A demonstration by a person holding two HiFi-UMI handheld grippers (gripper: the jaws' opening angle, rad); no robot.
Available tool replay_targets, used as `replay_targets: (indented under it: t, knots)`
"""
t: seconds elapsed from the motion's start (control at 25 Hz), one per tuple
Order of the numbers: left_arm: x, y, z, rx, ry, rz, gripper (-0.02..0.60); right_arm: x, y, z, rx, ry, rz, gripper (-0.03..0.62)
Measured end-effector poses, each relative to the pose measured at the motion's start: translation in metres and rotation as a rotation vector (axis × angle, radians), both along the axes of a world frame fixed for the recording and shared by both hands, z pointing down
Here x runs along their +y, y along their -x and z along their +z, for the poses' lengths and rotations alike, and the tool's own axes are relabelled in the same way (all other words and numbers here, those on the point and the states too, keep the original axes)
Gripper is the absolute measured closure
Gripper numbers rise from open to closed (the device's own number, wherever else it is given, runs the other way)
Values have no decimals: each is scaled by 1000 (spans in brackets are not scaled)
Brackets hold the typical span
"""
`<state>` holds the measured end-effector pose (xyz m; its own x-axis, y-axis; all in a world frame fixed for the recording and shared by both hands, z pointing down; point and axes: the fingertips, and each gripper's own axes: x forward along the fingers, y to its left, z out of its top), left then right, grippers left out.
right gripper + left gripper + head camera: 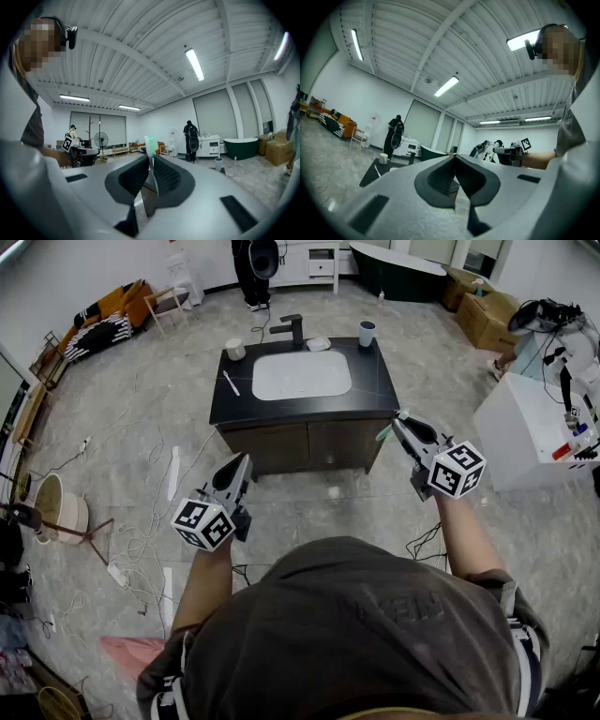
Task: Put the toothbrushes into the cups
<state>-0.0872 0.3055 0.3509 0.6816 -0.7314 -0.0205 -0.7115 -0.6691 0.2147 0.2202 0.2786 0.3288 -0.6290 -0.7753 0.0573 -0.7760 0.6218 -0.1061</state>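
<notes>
A black-topped vanity (366,395) with a white sink stands ahead of me. A white cup (234,350) sits at its back left and a blue cup (367,333) at its back right. A white toothbrush (231,382) lies on the counter left of the sink. My right gripper (397,421) hovers off the vanity's front right corner, shut on a green toothbrush (383,433) whose pale green end pokes up between the pads (151,143). My left gripper (245,459) hangs in front of the vanity's left door, its jaws (454,161) shut with nothing between them.
A black faucet (292,329) and a soap dish (319,343) stand behind the sink. A white cabinet (525,427) is at the right, cables (131,540) and a bucket (61,507) on the floor at the left. A person (255,268) stands at the back.
</notes>
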Motion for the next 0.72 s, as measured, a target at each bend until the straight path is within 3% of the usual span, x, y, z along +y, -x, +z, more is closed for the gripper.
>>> replay_targets:
  t: [0.72]
  knots:
    - [-15, -24, -3, -12, -1, 5, 575, -13, -20, -1, -11, -4, -8, 562]
